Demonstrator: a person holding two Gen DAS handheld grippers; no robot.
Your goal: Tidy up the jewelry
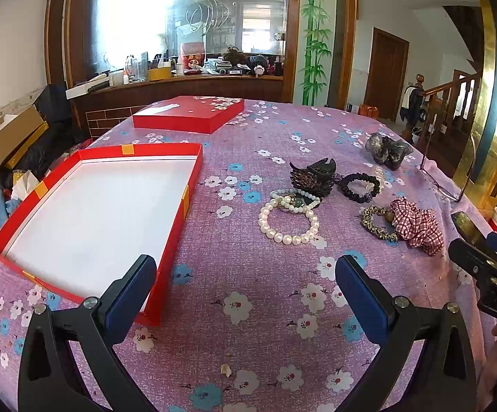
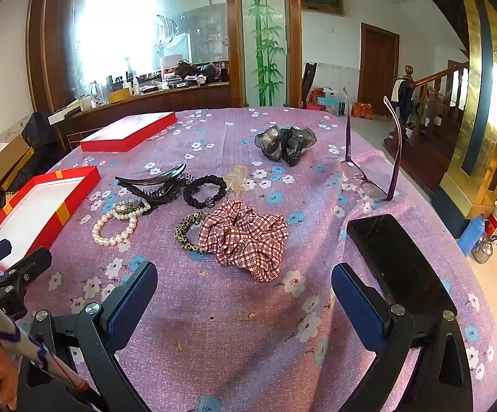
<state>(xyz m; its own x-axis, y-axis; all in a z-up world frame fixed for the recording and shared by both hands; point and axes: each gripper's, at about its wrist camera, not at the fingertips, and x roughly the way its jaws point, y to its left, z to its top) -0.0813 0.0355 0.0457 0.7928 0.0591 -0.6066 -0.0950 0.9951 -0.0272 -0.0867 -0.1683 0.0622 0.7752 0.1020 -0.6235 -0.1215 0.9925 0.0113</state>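
An open red box (image 1: 193,168) with a white inside lies at the left; it also shows in the right wrist view (image 2: 76,185). Right of it lie a pearl bracelet (image 1: 287,238) (image 2: 111,238), a smaller bead bracelet (image 1: 294,199), a black claw clip (image 1: 312,175) (image 2: 152,185), a black scrunchie (image 1: 360,187) (image 2: 203,192), a leopard hair tie (image 1: 377,223) (image 2: 186,231), a red checked scrunchie (image 1: 416,225) (image 2: 245,237) and a dark sheer scrunchie (image 1: 387,147) (image 2: 284,142). My left gripper (image 1: 245,295) is open and empty over the cloth beside the box. My right gripper (image 2: 245,300) is open and empty, just short of the checked scrunchie.
The red box lid (image 1: 186,113) (image 2: 128,134) lies at the back left. Glasses (image 2: 368,178) stand upside down at the right edge, and a black phone (image 2: 399,261) lies near my right fingers. A flowered purple cloth (image 1: 248,326) covers the table.
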